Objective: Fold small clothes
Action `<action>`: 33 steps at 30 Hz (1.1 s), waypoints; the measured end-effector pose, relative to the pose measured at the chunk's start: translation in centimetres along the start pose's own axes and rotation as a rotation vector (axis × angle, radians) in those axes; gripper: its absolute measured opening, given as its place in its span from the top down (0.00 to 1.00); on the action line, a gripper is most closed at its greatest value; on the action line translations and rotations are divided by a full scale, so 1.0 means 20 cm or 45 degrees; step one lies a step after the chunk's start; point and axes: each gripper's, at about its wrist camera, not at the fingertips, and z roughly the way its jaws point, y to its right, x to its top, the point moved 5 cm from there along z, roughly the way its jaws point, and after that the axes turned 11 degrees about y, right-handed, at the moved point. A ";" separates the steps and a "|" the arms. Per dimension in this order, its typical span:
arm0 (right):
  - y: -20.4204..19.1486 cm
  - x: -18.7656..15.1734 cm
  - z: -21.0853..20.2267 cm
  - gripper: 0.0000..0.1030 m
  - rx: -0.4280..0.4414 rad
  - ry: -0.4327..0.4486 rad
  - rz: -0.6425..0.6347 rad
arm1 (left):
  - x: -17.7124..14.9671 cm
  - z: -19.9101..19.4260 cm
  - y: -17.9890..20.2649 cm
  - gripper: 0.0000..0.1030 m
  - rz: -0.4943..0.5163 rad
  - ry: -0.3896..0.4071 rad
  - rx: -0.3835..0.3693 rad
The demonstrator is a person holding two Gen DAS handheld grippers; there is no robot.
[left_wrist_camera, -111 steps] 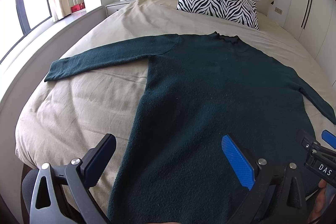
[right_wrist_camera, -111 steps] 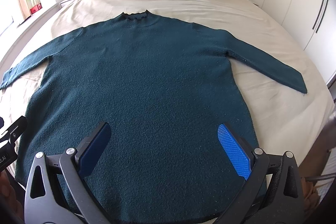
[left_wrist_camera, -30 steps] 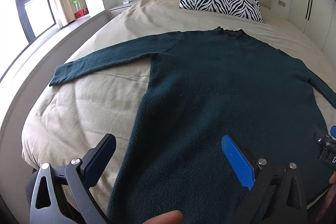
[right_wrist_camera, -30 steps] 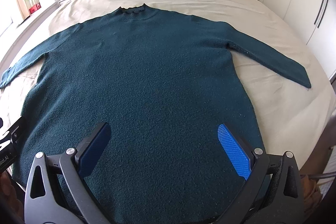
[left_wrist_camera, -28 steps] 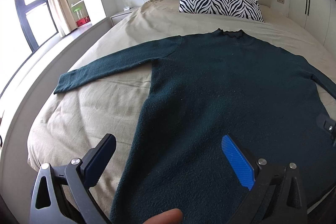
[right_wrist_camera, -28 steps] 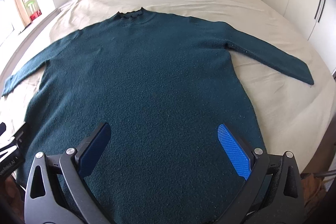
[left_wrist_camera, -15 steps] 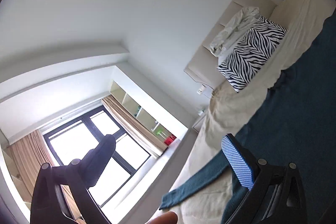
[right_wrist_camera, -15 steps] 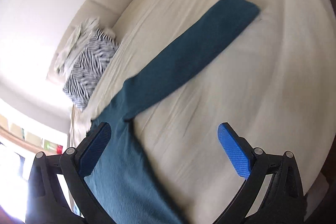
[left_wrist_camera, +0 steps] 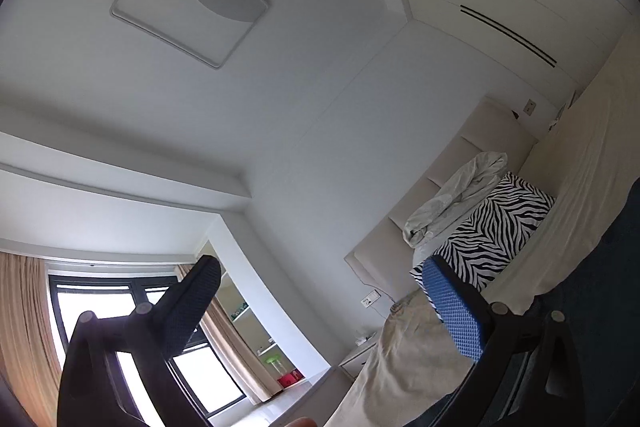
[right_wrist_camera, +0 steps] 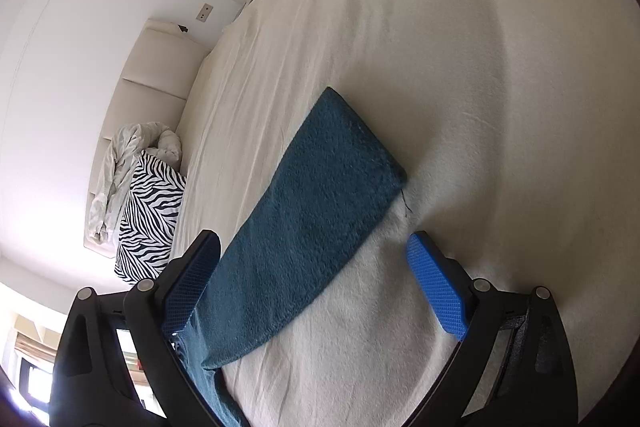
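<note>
A dark teal knit sweater [right_wrist_camera: 316, 227] lies on the cream bed — in the right wrist view one long sleeve stretches flat across the sheet, its squared cuff end at the far right, a loose thread trailing from one corner. The sleeve runs back toward the near left, where it meets the body. In the left wrist view only a dark edge of the body shows — low at the right.

No readable txt, labels, brands or nos. in either wrist view
</note>
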 end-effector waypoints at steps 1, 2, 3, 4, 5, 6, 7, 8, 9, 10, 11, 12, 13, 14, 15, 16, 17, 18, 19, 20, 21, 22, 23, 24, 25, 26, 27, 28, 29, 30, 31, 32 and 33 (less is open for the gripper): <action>-0.01 0.02 0.03 0.11 0.001 0.000 -0.007 | 0.00 0.03 0.00 0.00 -0.012 -0.028 -0.012; -0.02 0.04 0.06 0.14 0.000 -0.004 -0.010 | -0.01 0.05 0.01 0.00 -0.017 -0.057 -0.004; -0.03 0.06 0.11 0.15 0.002 -0.010 -0.012 | -0.01 0.06 0.02 0.00 -0.022 -0.074 -0.009; -0.05 0.05 0.12 0.17 -0.005 -0.016 -0.014 | -0.01 0.06 0.03 0.00 -0.030 -0.084 -0.019; -0.05 0.06 0.16 0.21 -0.024 -0.018 -0.020 | -0.01 0.06 0.04 0.00 -0.053 -0.087 -0.035; -0.06 0.06 0.19 0.23 -0.036 -0.014 -0.027 | -0.02 0.06 0.04 0.00 -0.086 -0.095 -0.053; -0.07 0.08 0.22 0.29 -0.041 -0.011 -0.036 | -0.04 0.07 0.05 0.00 -0.122 -0.124 -0.059; -0.09 0.06 0.23 0.39 -0.049 -0.010 -0.043 | -0.07 0.08 0.05 0.00 -0.156 -0.173 -0.069; -0.10 0.07 0.25 0.45 -0.057 -0.012 -0.049 | -0.12 0.11 0.08 0.00 -0.198 -0.240 -0.101; -0.10 0.07 0.25 0.57 -0.067 -0.018 -0.059 | -0.16 0.14 0.09 0.00 -0.249 -0.317 -0.136; -0.12 0.07 0.27 0.69 -0.088 -0.026 -0.080 | -0.23 0.15 0.12 0.00 -0.302 -0.396 -0.166; -0.13 0.07 0.29 0.72 -0.111 -0.030 -0.105 | -0.29 0.18 0.14 0.00 -0.351 -0.472 -0.199; -0.15 0.07 0.29 0.75 -0.122 -0.026 -0.130 | -0.35 0.20 0.16 0.00 -0.394 -0.543 -0.229; -0.17 0.06 0.27 0.79 -0.124 -0.018 -0.154 | -0.42 0.21 0.20 0.00 -0.433 -0.612 -0.257; -0.23 0.06 0.28 0.81 -0.126 -0.007 -0.193 | -0.48 0.22 0.24 0.00 -0.475 -0.669 -0.283; -0.28 0.06 0.27 0.81 -0.127 0.005 -0.239 | -0.54 0.24 0.25 0.00 -0.528 -0.724 -0.311; -0.36 0.02 0.23 0.82 -0.121 0.014 -0.293 | -0.60 0.26 0.29 0.00 -0.596 -0.789 -0.341; -0.45 0.00 0.24 0.82 -0.101 0.017 -0.353 | -0.66 0.28 0.32 0.00 -0.678 -0.863 -0.371; -0.55 -0.03 0.25 0.85 -0.078 0.012 -0.419 | -0.73 0.31 0.33 0.00 -0.768 -0.941 -0.402; -0.67 -0.08 0.25 0.85 -0.050 0.006 -0.490 | -0.81 0.33 0.37 0.00 -0.877 -1.035 -0.445; -0.79 -0.15 0.24 0.85 -0.018 0.000 -0.564 | -0.88 0.35 0.41 0.00 -0.994 -1.131 -0.497; -0.92 -0.24 0.23 0.85 0.021 -0.015 -0.641 | -0.96 0.36 0.45 0.00 -1.108 -1.224 -0.540; -1.05 -0.35 0.23 0.85 0.067 -0.036 -0.726 | -1.02 0.37 0.49 0.00 -1.205 -1.307 -0.573; -1.19 -0.47 0.24 0.85 0.117 -0.059 -0.814 | -1.08 0.37 0.53 0.02 -1.304 -1.377 -0.611; -1.31 -0.60 0.24 0.85 0.170 -0.086 -0.900 | -1.13 0.36 0.56 0.03 -1.403 -1.433 -0.644; -1.43 -0.76 0.23 0.85 0.223 -0.116 -0.979 | -1.17 0.35 0.58 0.04 -1.494 -1.484 -0.669; -1.53 -0.90 0.23 0.85 0.271 -0.145 -1.050 | -1.22 0.35 0.61 0.05 -1.582 -1.531 -0.690; -1.61 -1.06 0.24 0.85 0.319 -0.183 -1.127 | -1.25 0.34 0.64 0.05 -1.669 -1.574 -0.713; -1.68 -1.23 0.23 0.85 0.357 -0.215 -1.191 | -1.28 0.33 0.67 0.06 -1.743 -1.608 -0.737; -1.73 -1.40 0.24 0.85 0.392 -0.247 -1.246 | -1.30 0.31 0.69 0.07 -1.805 -1.641 -0.770; -1.76 -1.56 0.25 0.85 0.412 -0.290 -1.274 | -1.31 0.30 0.73 0.07 -1.855 -1.677 -0.807; -1.77 -1.72 0.27 0.85 0.423 -0.352 -1.290 | -1.31 0.28 0.75 0.09 -1.904 -1.705 -0.839; -1.76 -1.85 0.30 0.85 0.425 -0.408 -1.307 | -1.31 0.27 0.77 0.09 -1.958 -1.726 -0.863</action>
